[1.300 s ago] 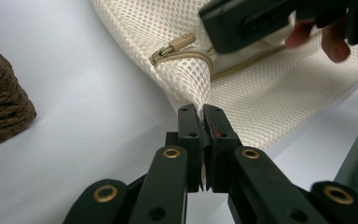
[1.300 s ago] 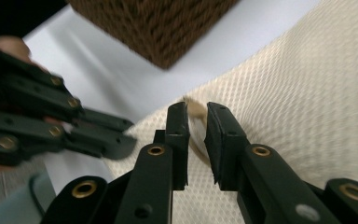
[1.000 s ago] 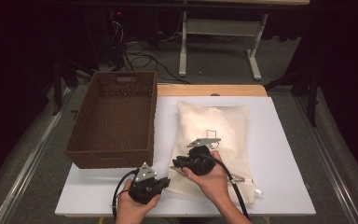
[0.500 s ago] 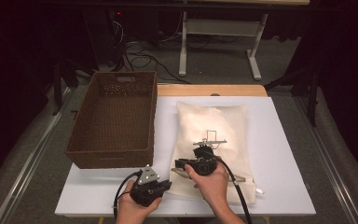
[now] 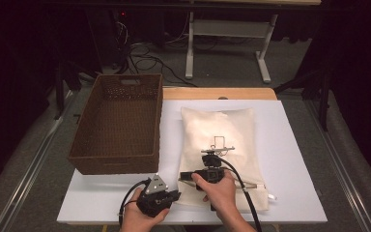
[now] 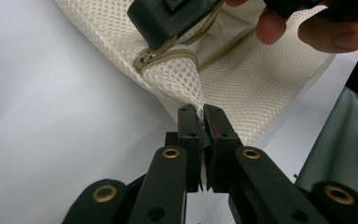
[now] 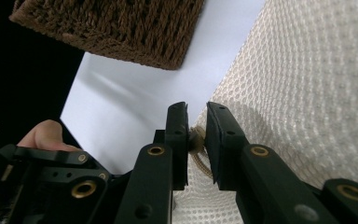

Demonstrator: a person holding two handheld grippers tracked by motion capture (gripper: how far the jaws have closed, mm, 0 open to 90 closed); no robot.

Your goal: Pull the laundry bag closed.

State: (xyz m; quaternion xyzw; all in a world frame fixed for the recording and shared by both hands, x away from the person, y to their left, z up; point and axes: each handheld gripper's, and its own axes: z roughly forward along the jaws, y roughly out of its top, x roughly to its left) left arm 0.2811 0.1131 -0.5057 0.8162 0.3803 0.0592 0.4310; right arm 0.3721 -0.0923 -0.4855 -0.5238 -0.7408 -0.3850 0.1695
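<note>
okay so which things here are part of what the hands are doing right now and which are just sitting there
In use:
- mesh bag, corner pinched by the left gripper
- zipper
- right gripper, closed on the bag's zipper end

Lying about:
- wicker basket, untouched beside the bag
- white table

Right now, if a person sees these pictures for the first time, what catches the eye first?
The cream mesh bag on the white table, with both tools at its near corner: the left tool pinches the mesh, the right tool grips something at the zipper end. To the left stands a brown wicker basket.
</note>
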